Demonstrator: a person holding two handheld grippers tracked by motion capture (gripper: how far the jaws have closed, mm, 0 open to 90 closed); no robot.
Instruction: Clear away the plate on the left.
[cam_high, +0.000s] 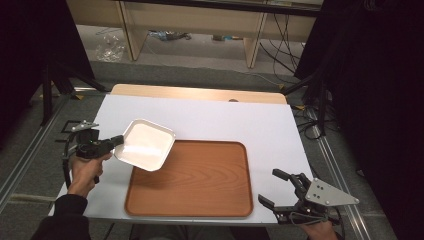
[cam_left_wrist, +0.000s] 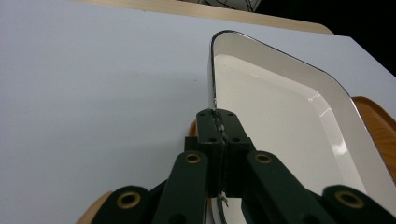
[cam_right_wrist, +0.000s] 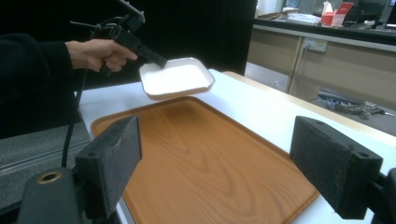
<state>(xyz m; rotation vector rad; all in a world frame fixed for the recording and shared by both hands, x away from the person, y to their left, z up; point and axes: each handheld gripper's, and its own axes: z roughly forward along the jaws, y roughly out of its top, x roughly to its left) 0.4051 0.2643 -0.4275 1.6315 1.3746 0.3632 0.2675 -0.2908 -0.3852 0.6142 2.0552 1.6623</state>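
Note:
A white square dish hangs in the air over the left corner of the wooden tray. My left gripper is shut on the dish's left rim and holds it lifted. In the left gripper view the two black jaws meet on the thin rim of the dish, at the left gripper's tips. From the right gripper view the dish floats above the tray, held by the left gripper. My right gripper rests open at the table's front right, its pads wide apart with nothing between them.
The tray lies on a white table sheet, with a wooden strip along the far edge. Wooden furniture legs and cables stand on the floor beyond. Dark stands flank both sides of the table.

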